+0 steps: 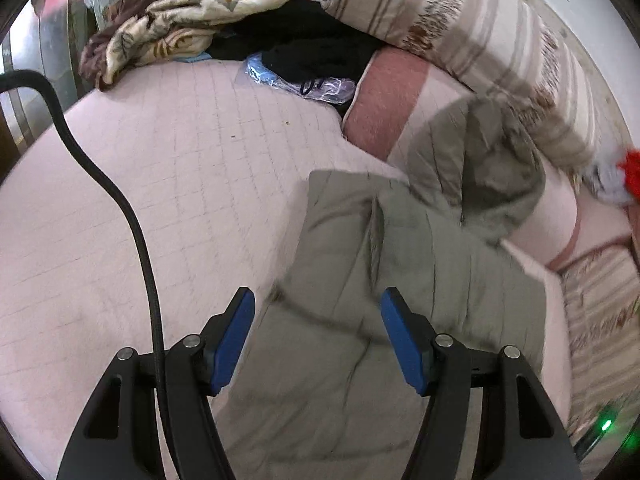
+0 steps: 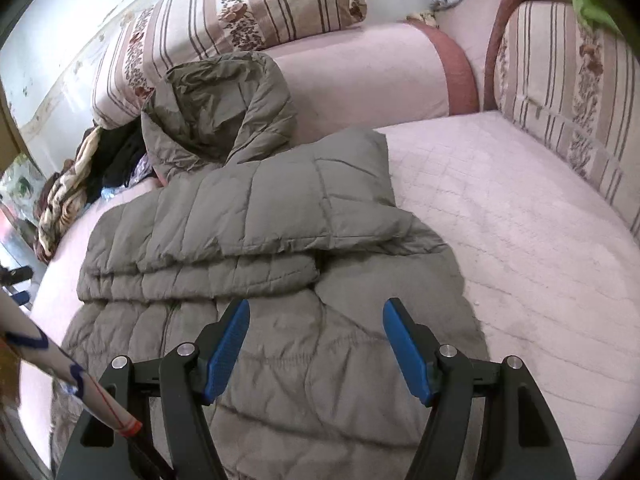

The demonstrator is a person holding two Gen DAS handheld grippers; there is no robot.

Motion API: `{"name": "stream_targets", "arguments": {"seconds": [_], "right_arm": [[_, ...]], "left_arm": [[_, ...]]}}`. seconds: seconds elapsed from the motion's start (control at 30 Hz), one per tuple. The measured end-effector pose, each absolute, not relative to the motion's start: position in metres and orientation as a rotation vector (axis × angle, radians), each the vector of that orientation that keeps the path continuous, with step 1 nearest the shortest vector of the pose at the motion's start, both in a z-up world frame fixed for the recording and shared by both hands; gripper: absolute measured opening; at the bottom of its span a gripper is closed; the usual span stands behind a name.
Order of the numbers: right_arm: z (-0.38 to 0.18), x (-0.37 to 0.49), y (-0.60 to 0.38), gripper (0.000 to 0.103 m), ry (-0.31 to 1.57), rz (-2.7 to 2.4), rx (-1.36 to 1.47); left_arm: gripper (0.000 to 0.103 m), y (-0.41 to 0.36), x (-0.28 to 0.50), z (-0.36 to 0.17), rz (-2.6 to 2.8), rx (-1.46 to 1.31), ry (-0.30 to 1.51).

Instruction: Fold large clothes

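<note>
Left gripper (image 1: 317, 336): jaws wide, empty, above jacket.
Right gripper (image 2: 316, 344): wide, empty.
Olive puffer jacket (image 2: 280, 216): sleeve folded across; hood (image 2: 216, 116) at 11 o'clock.

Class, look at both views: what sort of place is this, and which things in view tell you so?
Probably a living or sleeping room at home: a quilted pink sofa bed with striped floral cushions, an olive puffer jacket spread on it, and a heap of blankets at one end.

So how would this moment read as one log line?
jacket: sleeves folded in, hood flat | left gripper: open, empty | right gripper: open, empty
</note>
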State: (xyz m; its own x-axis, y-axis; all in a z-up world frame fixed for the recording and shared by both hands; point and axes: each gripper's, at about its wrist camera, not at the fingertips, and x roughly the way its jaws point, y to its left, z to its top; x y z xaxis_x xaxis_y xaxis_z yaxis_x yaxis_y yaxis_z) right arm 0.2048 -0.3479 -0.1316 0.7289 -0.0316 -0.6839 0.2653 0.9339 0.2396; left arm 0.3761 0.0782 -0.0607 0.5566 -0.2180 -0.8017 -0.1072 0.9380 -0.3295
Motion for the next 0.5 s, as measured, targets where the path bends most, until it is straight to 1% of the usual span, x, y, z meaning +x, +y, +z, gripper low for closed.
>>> {"name": "stream_targets", "arguments": {"seconds": [0.13,0.23,0.47,0.5], "right_arm": [[-0.140,0.221,-0.356,0.074,0.770,-0.141,0.381],[-0.144,0.225,-0.363,0.074,0.782,-0.153,0.429],[-0.141,0.223,-0.383,0.074,0.752,-0.199,0.491],[-0.142,0.223,-0.386,0.074,0.752,-0.205,0.497]], "left_arm": [[0.064,0.065,0.414,-0.071,-0.087,-0.359,1.016],[0.064,0.042,0.439,-0.088,-0.145,-0.355,1.065],[0.064,-0.024,0.462,-0.126,-0.237,-0.253,1.141],[0.055,-0.029,0.462,-0.128,-0.235,-0.228,1.138]]}}
